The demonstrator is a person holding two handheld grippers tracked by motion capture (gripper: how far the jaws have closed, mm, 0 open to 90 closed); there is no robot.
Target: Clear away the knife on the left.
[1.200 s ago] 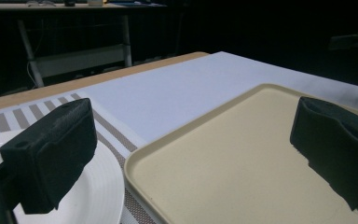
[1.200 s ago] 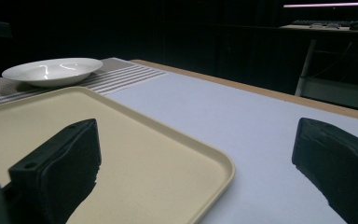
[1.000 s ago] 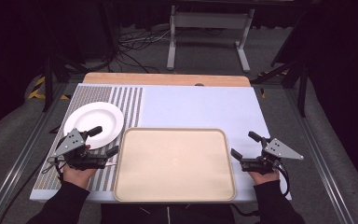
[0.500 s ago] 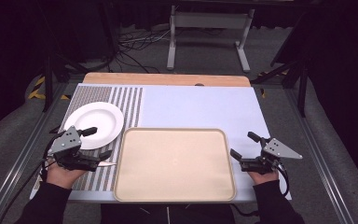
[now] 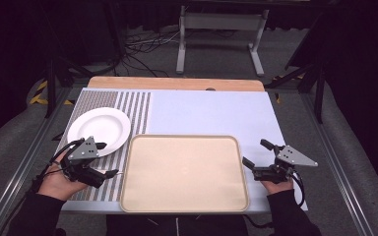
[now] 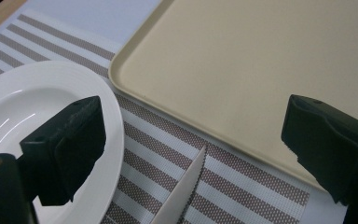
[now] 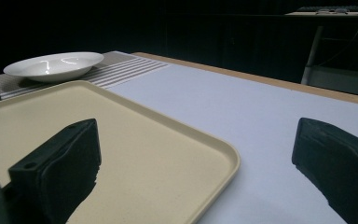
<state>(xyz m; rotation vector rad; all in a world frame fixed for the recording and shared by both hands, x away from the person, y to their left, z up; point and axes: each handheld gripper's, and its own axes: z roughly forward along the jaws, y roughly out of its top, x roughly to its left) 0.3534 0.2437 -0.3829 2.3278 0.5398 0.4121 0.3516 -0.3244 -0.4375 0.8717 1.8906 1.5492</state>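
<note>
A white plate (image 5: 100,125) rests on the striped mat at the left, and a beige tray (image 5: 184,172) lies in front of the person. My left gripper (image 5: 106,159) hovers open between the two. In the left gripper view its jaws straddle the plate's rim (image 6: 32,98) and the tray's edge (image 6: 261,70). On the mat between them lies the serrated blade of a knife (image 6: 182,191), touched by neither jaw. My right gripper (image 5: 257,153) is open at the tray's right edge. In the right gripper view one jaw stands over the tray (image 7: 121,154) and the other over the bare table.
The striped mat (image 5: 135,105) covers the left part of the pale table top (image 5: 211,113), which has a wooden strip (image 5: 177,82) along its far edge. Metal rails run along both sides. A stand and cables sit on the floor beyond.
My left gripper has shifted a little, first leftward and then back toward the person. The right gripper, plate and tray have stayed put.
</note>
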